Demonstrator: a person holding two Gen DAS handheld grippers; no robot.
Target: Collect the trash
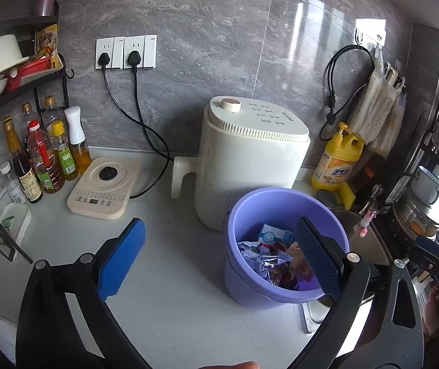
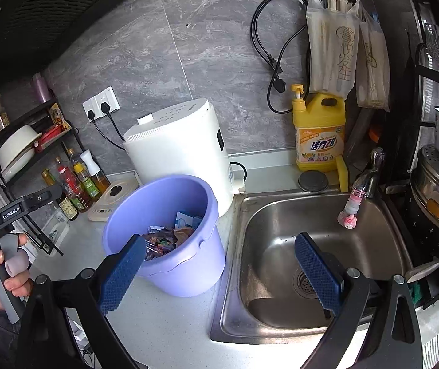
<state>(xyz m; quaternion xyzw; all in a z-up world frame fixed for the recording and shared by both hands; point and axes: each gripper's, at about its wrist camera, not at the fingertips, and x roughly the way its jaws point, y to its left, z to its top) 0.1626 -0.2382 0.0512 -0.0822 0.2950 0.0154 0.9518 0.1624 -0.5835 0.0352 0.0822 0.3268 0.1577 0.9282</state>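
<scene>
A purple plastic bucket point(image 1: 250, 279) stands on the white counter next to the sink; it also shows in the right wrist view point(image 2: 185, 264). Inside it lie crumpled wrappers point(image 1: 276, 264) and a small blue-white box point(image 1: 273, 235). My left gripper point(image 1: 219, 263) is open and empty, held above the counter with its right finger over the bucket's rim. My right gripper point(image 2: 221, 272) is open and empty, hovering between the bucket and the sink point(image 2: 280, 215). The wrappers also show in the right wrist view point(image 2: 167, 240).
A white appliance point(image 1: 250, 156) stands behind the bucket. A kettle base point(image 1: 104, 186), oil and sauce bottles point(image 1: 44, 150) and a dish rack point(image 1: 7, 70) fill the left. A yellow detergent bottle point(image 1: 337, 160) and a tap point(image 2: 370, 175) stand by the sink. Cables hang from the wall.
</scene>
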